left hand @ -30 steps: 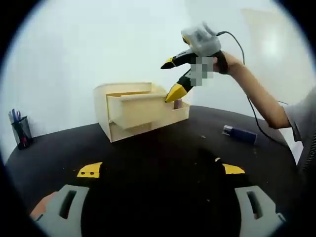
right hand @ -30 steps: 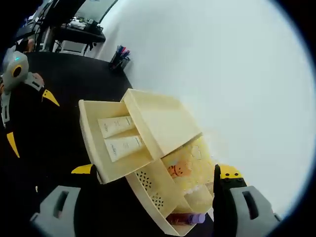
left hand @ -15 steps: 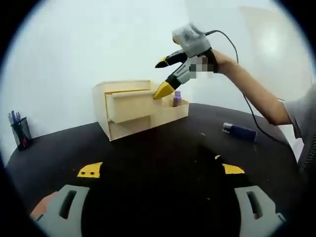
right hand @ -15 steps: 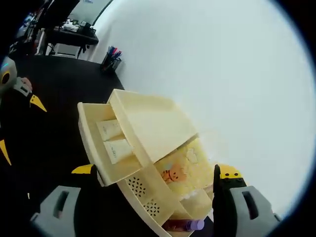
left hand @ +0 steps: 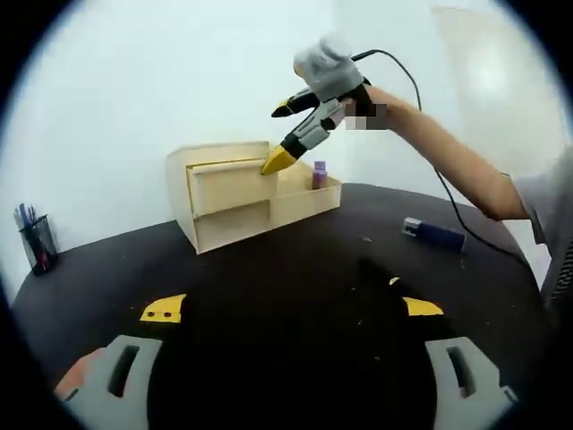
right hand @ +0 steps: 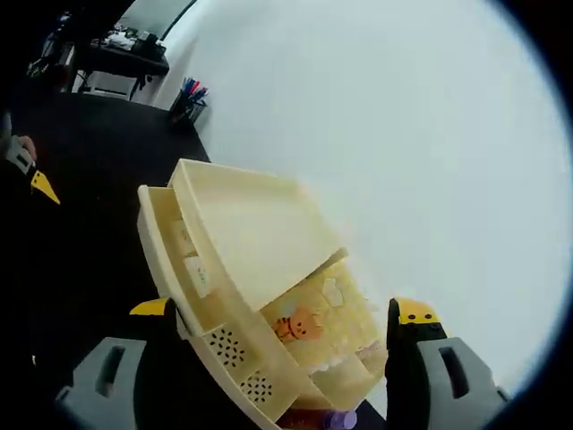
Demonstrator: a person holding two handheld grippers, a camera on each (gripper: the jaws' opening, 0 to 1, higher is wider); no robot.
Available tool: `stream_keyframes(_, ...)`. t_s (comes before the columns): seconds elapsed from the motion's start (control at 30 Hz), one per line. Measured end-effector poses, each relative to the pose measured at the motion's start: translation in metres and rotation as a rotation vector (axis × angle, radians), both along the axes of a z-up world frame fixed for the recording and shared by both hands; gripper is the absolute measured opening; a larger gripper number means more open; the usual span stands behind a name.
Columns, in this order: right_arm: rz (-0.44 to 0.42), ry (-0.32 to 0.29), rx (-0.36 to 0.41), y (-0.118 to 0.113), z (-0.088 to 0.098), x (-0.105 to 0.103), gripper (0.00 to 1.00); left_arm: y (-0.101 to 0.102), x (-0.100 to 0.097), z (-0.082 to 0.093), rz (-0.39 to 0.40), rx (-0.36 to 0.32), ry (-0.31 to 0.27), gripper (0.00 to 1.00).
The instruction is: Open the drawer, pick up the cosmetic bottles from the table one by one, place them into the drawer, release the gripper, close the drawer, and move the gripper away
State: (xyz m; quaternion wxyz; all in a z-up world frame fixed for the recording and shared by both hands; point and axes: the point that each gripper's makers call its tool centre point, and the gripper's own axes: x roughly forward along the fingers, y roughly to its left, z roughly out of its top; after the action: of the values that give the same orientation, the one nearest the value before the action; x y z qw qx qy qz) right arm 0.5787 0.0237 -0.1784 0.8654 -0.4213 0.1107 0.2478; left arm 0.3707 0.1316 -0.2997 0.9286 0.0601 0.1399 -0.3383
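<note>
Since a moment ago we see the drawer pushed most of the way into the cream organiser, with just a narrow strip of it left out. From largest to smallest: the black table carries that organiser at its far side. In the right gripper view the drawer's open strip shows pale cosmetic bottles lying inside. A purple-capped bottle stands in the organiser's open side compartment.

Our right gripper hangs above the organiser with its jaws spread, its lower yellow tip at the drawer front, gripping nothing. Our left gripper sits low over the table, jaws wide and empty.

A blue object lies on the table, well apart from the organiser, and a pen cup stands near the table's other edge.
</note>
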Motion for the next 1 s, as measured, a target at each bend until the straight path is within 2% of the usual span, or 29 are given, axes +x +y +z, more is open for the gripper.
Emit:
stream_keyframes(0.6,-0.041,-0.074,0.014,-0.002,0.005,0.020,0.93,0.001,0.000,-0.001,-0.003,0.015,0.002,0.88)
stream_keyframes(0.87,-0.027,-0.083,0.006,0.000,0.004,0.016,0.91,0.002,0.000,-0.002,0.000,0.014,0.004,0.88)
stream_keyframes(1.0,0.003,-0.074,0.030,0.003,0.011,0.000,0.91,0.004,0.002,-0.002,0.011,0.010,0.004,0.88)
